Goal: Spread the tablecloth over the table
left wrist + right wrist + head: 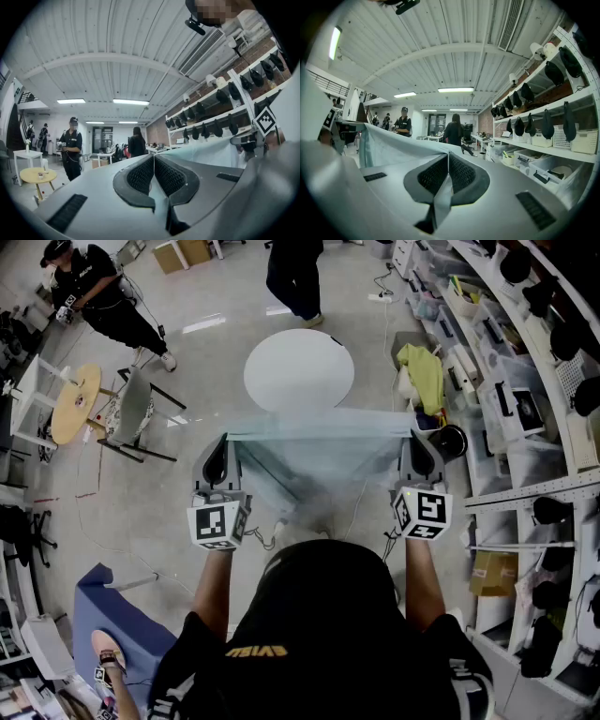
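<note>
A pale blue-grey tablecloth hangs stretched in the air between my two grippers, its top edge taut and its middle sagging towards me. My left gripper is shut on the cloth's left corner, and my right gripper is shut on the right corner. A round white table stands on the floor just beyond the cloth. In the left gripper view the cloth runs off to the right from the closed jaws. In the right gripper view the cloth runs left from the closed jaws.
Shelving with bins and dark objects lines the right side. A yellow-green cloth lies right of the table. A person in black stands beyond the table. A folding chair and a small yellow table stand left.
</note>
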The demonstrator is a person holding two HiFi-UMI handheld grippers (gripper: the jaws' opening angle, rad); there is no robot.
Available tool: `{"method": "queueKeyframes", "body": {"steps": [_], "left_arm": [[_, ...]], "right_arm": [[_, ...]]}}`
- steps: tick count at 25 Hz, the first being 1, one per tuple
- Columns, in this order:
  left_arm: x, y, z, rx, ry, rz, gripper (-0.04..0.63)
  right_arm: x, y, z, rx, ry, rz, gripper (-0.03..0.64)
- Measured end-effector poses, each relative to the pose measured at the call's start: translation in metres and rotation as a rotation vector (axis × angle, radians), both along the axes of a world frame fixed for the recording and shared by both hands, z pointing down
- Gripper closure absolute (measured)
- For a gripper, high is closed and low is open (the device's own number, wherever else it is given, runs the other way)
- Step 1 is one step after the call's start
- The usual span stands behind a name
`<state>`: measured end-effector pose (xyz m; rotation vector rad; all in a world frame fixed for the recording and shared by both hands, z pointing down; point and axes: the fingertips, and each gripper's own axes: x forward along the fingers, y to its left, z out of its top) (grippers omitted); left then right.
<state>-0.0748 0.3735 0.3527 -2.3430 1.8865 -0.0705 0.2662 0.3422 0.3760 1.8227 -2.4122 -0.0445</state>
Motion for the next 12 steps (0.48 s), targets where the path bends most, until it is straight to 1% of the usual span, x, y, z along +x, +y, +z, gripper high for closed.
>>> {"method": "queueKeyframes", "body": {"steps": [5, 8, 12], "left_arm": [[-0.002, 0.0, 0.006, -0.007, -0.043, 0.003, 0.575], [-0.004, 0.001, 0.012, -0.028, -0.031, 0.009, 0.575], [-0.009, 0.003, 0.015, -0.04, -0.037, 0.003, 0.575]], "right_arm": [[-0.003, -0.001, 0.003, -0.004, 0.0, 0.003, 0.609], [-0.004, 0.001, 0.003, -0.004, 0.014, -0.002, 0.609], [-0.009, 0.003, 0.006, -0.018, 0.014, -0.008, 0.609]]}}
